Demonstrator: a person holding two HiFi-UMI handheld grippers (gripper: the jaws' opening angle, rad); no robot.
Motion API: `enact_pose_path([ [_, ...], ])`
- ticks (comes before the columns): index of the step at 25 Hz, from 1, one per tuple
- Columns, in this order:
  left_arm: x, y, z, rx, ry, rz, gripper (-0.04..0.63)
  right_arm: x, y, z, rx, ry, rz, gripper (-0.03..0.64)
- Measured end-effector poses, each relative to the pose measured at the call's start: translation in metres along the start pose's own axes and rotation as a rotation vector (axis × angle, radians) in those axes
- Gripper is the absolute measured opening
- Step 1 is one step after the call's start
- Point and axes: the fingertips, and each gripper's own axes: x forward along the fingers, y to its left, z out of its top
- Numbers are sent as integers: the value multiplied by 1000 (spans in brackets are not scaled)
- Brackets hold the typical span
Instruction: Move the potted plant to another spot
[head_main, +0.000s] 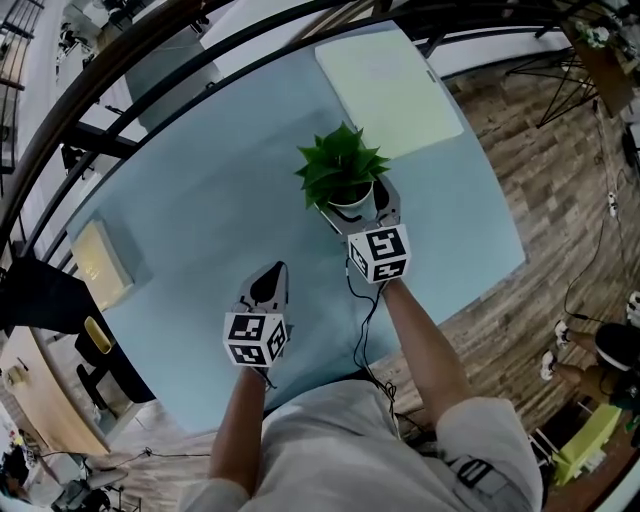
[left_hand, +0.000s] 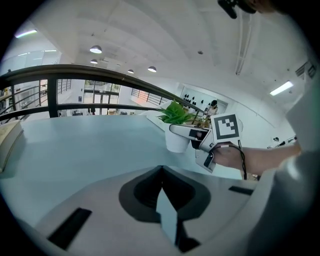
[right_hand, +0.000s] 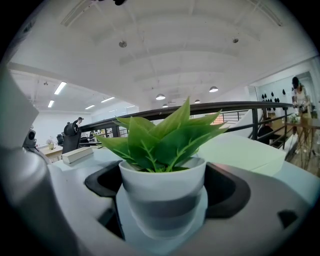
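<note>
Your left gripper (head_main: 270, 283) hangs over the near part of the table (head_main: 180, 200), jaws pressed together on nothing; keep it clear. Your right gripper (head_main: 357, 208) pinches the potted plant (head_main: 343, 170) mid-table: hold it level, squeeze steadily, carry it low.

Table (head_main: 190, 190) wide open left of centre & along near edge. In the way: potted plant (head_main: 341, 166) mid-table in right gripper (head_main: 357, 206), pale board (head_main: 390, 90) far-right corner, box (head_main: 100, 262) at left edge.
</note>
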Motion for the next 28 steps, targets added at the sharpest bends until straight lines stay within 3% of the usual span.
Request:
enact_pose_path([
  [28, 1, -3, -17, 4, 30, -7, 11, -12, -1, -30, -23, 44, -19, 511],
])
